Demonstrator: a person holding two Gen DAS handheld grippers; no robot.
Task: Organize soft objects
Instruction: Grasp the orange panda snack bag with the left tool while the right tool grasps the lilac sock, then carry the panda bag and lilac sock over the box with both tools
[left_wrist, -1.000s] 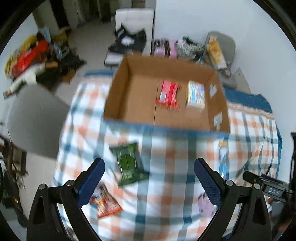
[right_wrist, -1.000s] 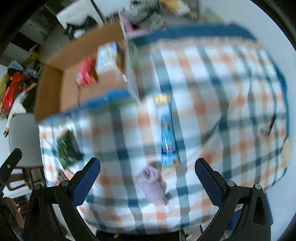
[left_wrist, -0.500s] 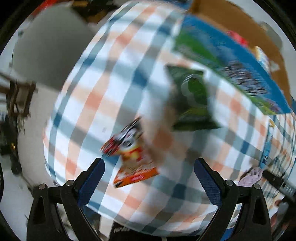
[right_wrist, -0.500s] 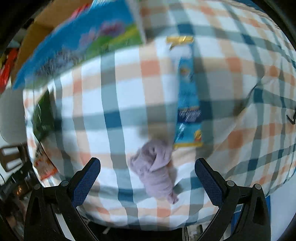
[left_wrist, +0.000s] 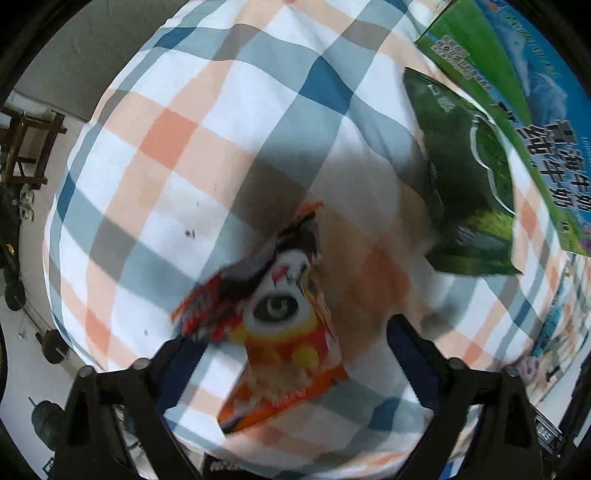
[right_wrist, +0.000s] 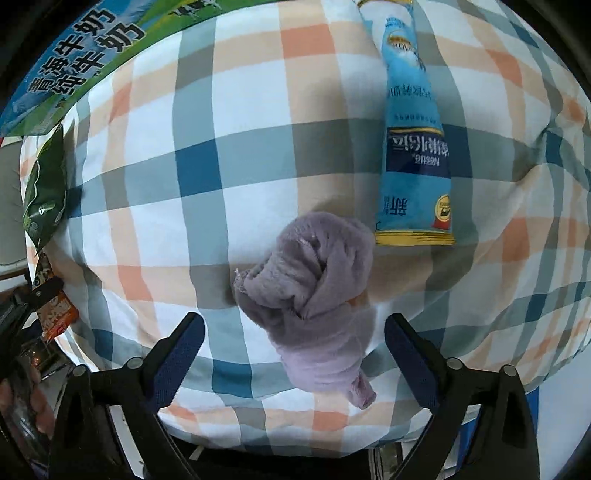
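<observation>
Two grippers hang over a checked cloth (right_wrist: 258, 155) spread on the surface, each with its fingers spread wide and gripping nothing. Only one container shows, a printed box (left_wrist: 517, 85) at the far edge; just its blue-and-green outer wall is visible, so its contents cannot be told. The left gripper (left_wrist: 291, 354) frames an orange snack packet (left_wrist: 280, 332), which lies flat between the fingers without touching them; its print is blurred. A dark green packet (left_wrist: 469, 177) lies beyond it, beside the box wall. The right gripper (right_wrist: 293, 349) straddles a crumpled lilac plush cloth (right_wrist: 314, 302), again clear of both pads. A long blue sachet (right_wrist: 413, 147) lies just beyond the cloth, its top end cut off by the frame. At the right view's left edge, a person's hand (right_wrist: 33, 402) is partly visible, dim and blurred.
</observation>
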